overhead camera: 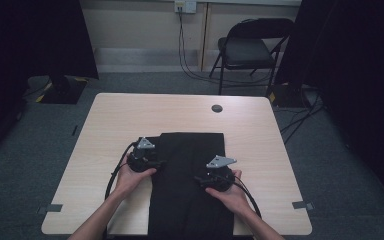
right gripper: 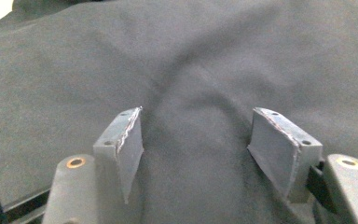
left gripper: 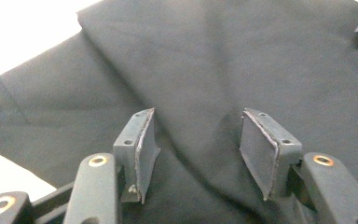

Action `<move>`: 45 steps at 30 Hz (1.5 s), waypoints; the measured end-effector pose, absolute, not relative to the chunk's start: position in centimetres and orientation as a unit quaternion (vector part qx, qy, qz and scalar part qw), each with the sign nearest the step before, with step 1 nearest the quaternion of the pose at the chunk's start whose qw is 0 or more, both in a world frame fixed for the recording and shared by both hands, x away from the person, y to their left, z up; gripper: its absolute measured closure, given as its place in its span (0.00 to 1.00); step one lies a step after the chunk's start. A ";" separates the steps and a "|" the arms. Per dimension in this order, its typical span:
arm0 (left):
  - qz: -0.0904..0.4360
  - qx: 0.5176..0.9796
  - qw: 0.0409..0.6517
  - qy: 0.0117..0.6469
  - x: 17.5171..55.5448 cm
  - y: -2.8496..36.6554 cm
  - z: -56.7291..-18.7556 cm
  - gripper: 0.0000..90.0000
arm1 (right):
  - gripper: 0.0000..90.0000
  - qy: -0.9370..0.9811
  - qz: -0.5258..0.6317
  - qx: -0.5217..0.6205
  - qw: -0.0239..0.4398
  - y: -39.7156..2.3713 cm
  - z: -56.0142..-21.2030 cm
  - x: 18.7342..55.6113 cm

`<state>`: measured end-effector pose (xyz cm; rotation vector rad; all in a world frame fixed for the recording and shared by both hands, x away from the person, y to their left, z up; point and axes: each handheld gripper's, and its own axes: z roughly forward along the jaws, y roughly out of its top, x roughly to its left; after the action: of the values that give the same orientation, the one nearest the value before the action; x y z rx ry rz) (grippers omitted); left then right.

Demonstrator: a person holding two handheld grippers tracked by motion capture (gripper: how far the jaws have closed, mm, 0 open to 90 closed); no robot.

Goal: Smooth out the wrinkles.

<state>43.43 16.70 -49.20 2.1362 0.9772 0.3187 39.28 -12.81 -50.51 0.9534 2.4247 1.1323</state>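
Both forearms reach in from the near table edge, hands wrapped around the grippers. The left gripper (overhead camera: 156,163) sits at the left edge of a folded black garment (overhead camera: 192,180), jaws spread wide with cloth rising between them. The right gripper (overhead camera: 200,177) rests on the garment's right half, jaws likewise apart over a raised fold. The garment lies on the light wooden table (overhead camera: 110,125), overhanging its near edge. Beyond stands a black folding chair (overhead camera: 250,47). No writing is readable.
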 end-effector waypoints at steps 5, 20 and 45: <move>0.125 0.850 0.362 0.361 41.9 15.9 -49.4 0.50 | 0.38 0.851 0.391 0.321 0.141 -13.3 -50.4 37.8; 0.097 0.858 0.374 0.338 39.7 16.0 -48.0 0.50 | 0.28 0.857 0.399 0.307 0.110 -15.1 -48.9 35.4; 0.123 0.837 0.375 0.378 47.3 15.5 -49.9 0.27 | 0.30 0.844 0.378 0.358 0.129 -16.1 -50.1 48.5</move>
<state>47.34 15.55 -49.88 2.1433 0.9664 0.3160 48.47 -16.09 -50.08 1.0422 2.4535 1.0979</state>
